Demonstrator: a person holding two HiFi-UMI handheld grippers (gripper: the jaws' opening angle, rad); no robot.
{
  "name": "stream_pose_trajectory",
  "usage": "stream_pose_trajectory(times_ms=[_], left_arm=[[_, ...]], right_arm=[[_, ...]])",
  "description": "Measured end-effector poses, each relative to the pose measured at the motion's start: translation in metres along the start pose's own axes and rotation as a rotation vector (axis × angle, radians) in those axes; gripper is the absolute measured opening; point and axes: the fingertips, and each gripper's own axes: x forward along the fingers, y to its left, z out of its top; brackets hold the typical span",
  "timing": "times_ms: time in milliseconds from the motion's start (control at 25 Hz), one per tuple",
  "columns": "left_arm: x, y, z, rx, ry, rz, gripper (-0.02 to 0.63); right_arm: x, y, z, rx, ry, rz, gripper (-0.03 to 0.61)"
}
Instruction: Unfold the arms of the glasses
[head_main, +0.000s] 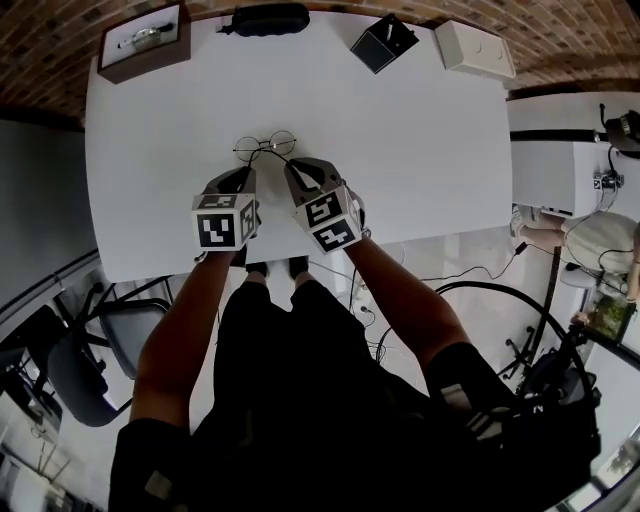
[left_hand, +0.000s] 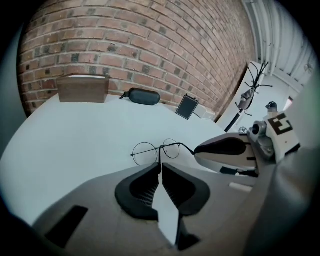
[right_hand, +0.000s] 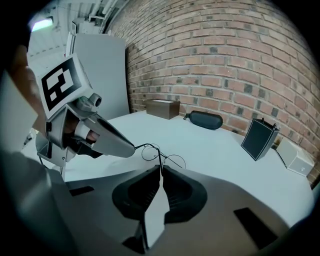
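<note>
You had both grippers close in front of you, side by side, tips angled in toward each other, probably so each could take one arm and leave the frame hanging between them. The left gripper had its jaws pinched nearly together on a thin wire arm of the glasses. That wire ran straight out from the tips to the frame. The right gripper was the same, a narrow pinch on a wire that looked like the other arm. In the left gripper view that wire met the frame at the outer edge of the lens on that side. My read: with one arm in each grip, you could swing the hinges open by drawing the grippers apart, and no third hand had to steady the frame. The wire was very thin, so I'd expect slipping or bending to be the risk. Neither arm looked swung out, so the unfolding had barely begun. The glasses sat just past the tips, lenses facing away from you, over the near-middle of the white table. I couldn't tell if they touched it. Well apart along the far edge were a wooden box, a black glasses case, a small black box and a white box, all clear of the work. The brick wall was behind them.
</note>
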Motion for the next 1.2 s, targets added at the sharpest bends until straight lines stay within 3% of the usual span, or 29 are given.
stream_pose_trajectory(times_ms=[640, 960, 1200], left_arm=[[-0.002, -0.022, -0.045, 0.003, 0.053, -0.043, 0.032], [0.001, -0.021, -0.058, -0.045, 0.033, -0.043, 0.034], [0.001, -0.027, -0.066, 0.009, 0.032, -0.062, 0.034]], right_arm=[[0.000, 0.042, -0.036, -0.037, 0.055, 0.116, 0.025], [0.008, 0.048, -0.049, -0.038, 0.064, 0.104, 0.025], [0.012, 0.050, -0.053, -0.047, 0.077, 0.108, 0.025]])
